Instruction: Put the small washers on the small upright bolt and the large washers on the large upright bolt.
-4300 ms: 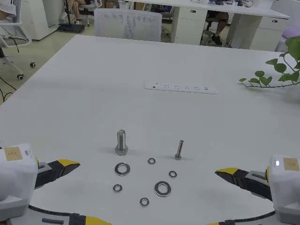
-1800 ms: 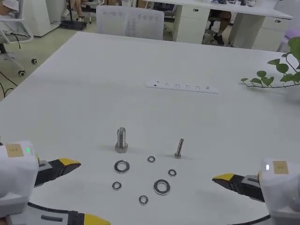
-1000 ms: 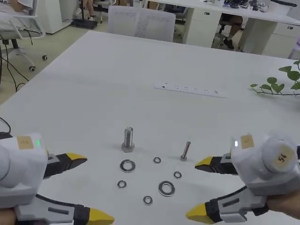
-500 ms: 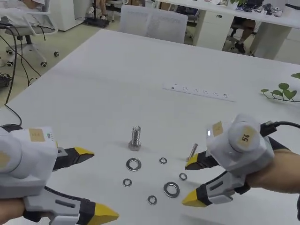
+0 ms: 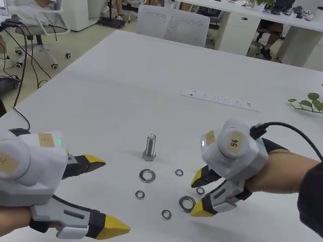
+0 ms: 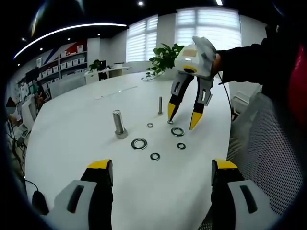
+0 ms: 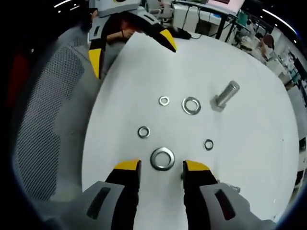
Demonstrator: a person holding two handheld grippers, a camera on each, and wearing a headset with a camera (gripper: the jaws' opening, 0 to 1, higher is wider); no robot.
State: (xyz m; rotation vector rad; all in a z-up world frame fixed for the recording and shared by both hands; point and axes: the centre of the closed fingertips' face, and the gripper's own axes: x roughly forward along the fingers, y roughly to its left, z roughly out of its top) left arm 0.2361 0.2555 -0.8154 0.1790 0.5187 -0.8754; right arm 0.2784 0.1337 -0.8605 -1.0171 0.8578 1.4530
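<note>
The large bolt [image 5: 150, 147] [image 6: 118, 123] [image 7: 225, 96] stands upright on the white table [image 5: 151, 85]. The small bolt [image 6: 160, 105] stands to its right. One large washer [image 5: 147, 175] [image 7: 191, 105] lies in front of the large bolt. The other large washer [image 5: 186, 203] [image 7: 162, 158] lies between the jaws of my open right gripper [image 5: 198, 195] [image 7: 162, 166] [image 6: 182, 115], which points down at it. Small washers [image 5: 140, 194] [image 5: 166, 214] [image 5: 178, 172] lie scattered around. My left gripper [image 5: 106, 194] [image 6: 162, 165] is open and holds nothing at the near left.
A white power strip [image 5: 222, 100] lies flat further back on the table. A plant [image 5: 308, 101] reaches in at the right edge. A grey chair [image 5: 174, 25] stands at the far side, with desks and office chairs beyond.
My right gripper has swung in from the right and tipped down over the washers, its jaws now on either side of a large washer. The left gripper has hardly moved; the head camera shifted.
</note>
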